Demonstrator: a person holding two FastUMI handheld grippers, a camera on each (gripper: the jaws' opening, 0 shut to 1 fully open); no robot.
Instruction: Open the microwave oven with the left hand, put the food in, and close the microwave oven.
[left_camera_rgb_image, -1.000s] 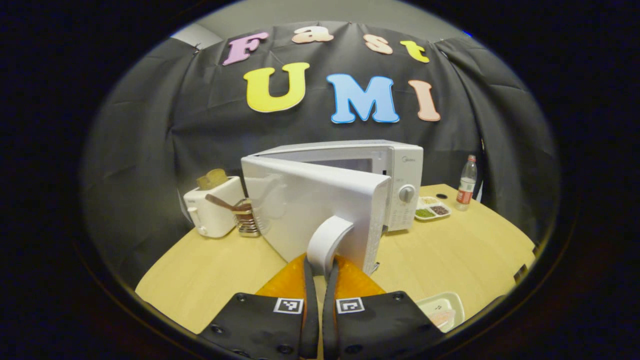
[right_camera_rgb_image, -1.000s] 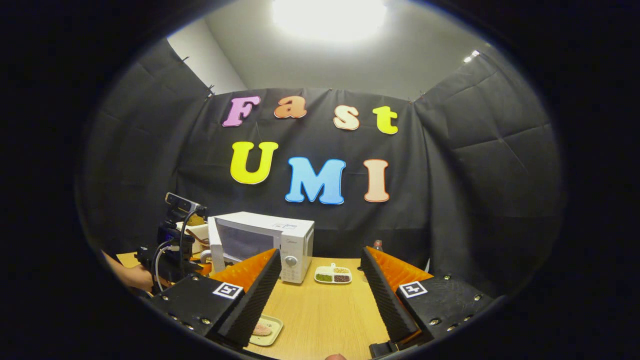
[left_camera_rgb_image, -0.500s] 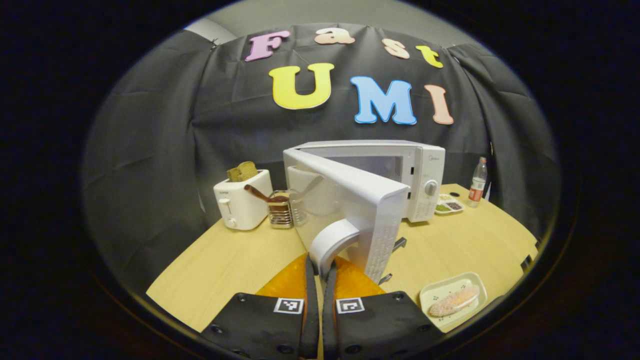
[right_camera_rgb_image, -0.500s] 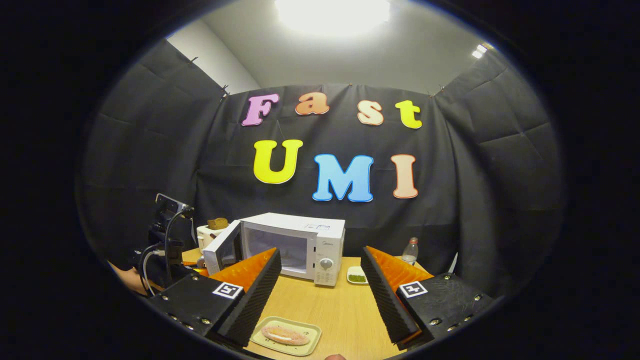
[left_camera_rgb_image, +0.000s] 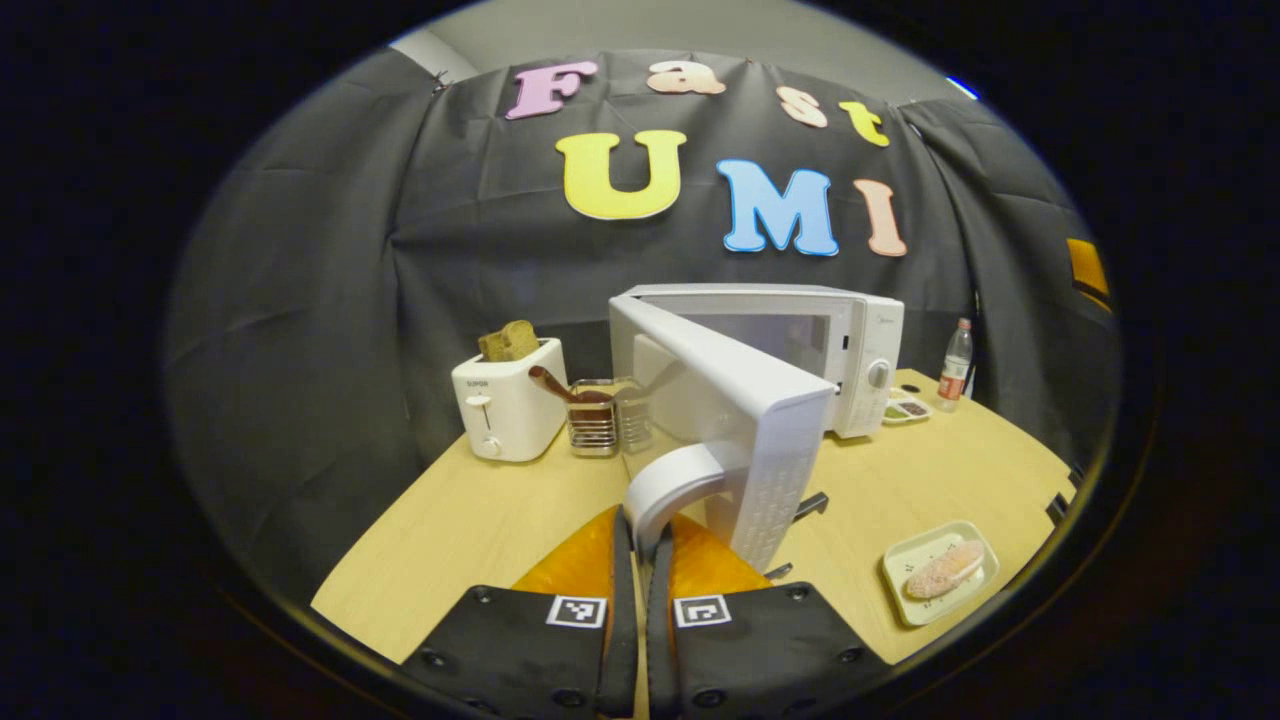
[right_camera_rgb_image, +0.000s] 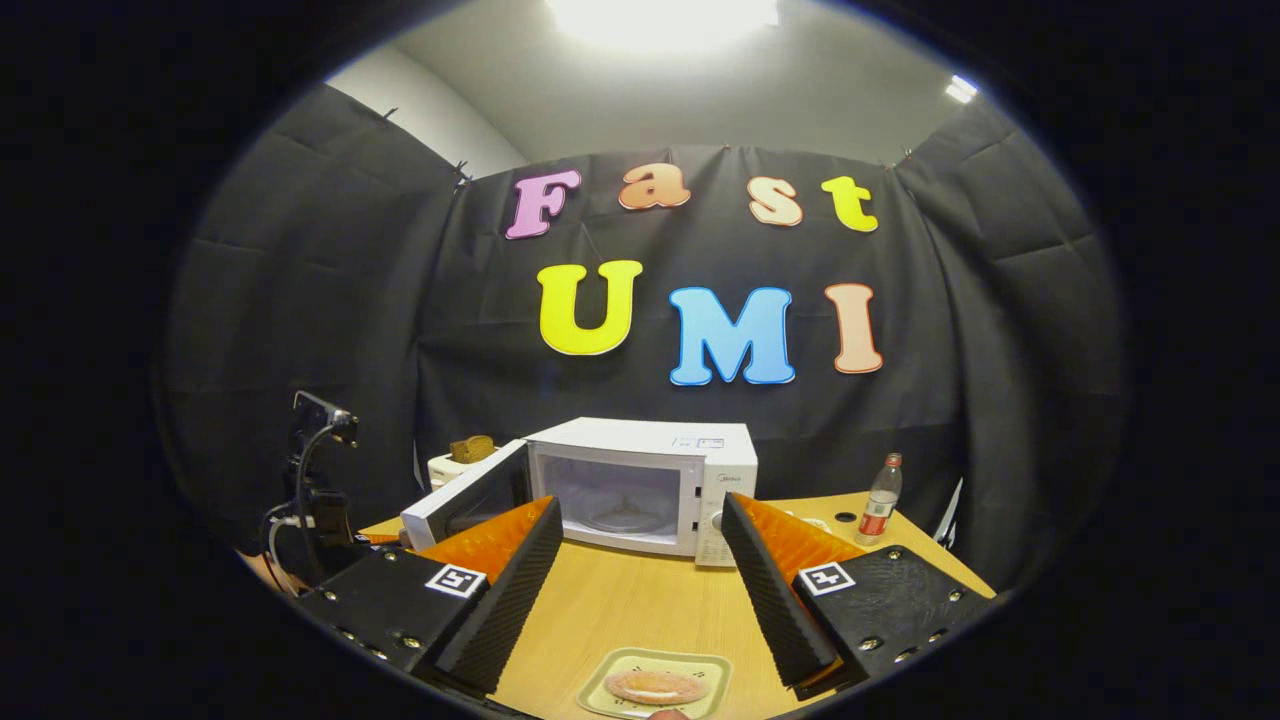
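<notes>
The white microwave (left_camera_rgb_image: 850, 340) (right_camera_rgb_image: 690, 470) stands at the back of the wooden table with its door (left_camera_rgb_image: 740, 400) (right_camera_rgb_image: 465, 495) swung wide open. My left gripper (left_camera_rgb_image: 640, 530) is shut on the door's curved white handle (left_camera_rgb_image: 670, 485). The food, a pinkish flat piece (left_camera_rgb_image: 945, 568) (right_camera_rgb_image: 655, 686), lies on a pale green plate (left_camera_rgb_image: 905, 590) (right_camera_rgb_image: 600, 690) near the table's front. My right gripper (right_camera_rgb_image: 640, 570) hangs open above that plate, holding nothing. In the right gripper view the left gripper's body (right_camera_rgb_image: 320, 500) shows at the left, with a hand partly visible.
A white toaster (left_camera_rgb_image: 505, 405) with bread stands left of the microwave, beside a wire holder (left_camera_rgb_image: 595, 425) with a spoon. A divided snack dish (left_camera_rgb_image: 905, 410) and a bottle (left_camera_rgb_image: 955, 360) (right_camera_rgb_image: 878, 500) sit right of the microwave. Bare tabletop (right_camera_rgb_image: 640, 610) lies between plate and microwave.
The left gripper has pulled the door further open, from part way to wide. The right gripper's view has swung so the plate now lies centred below it.
</notes>
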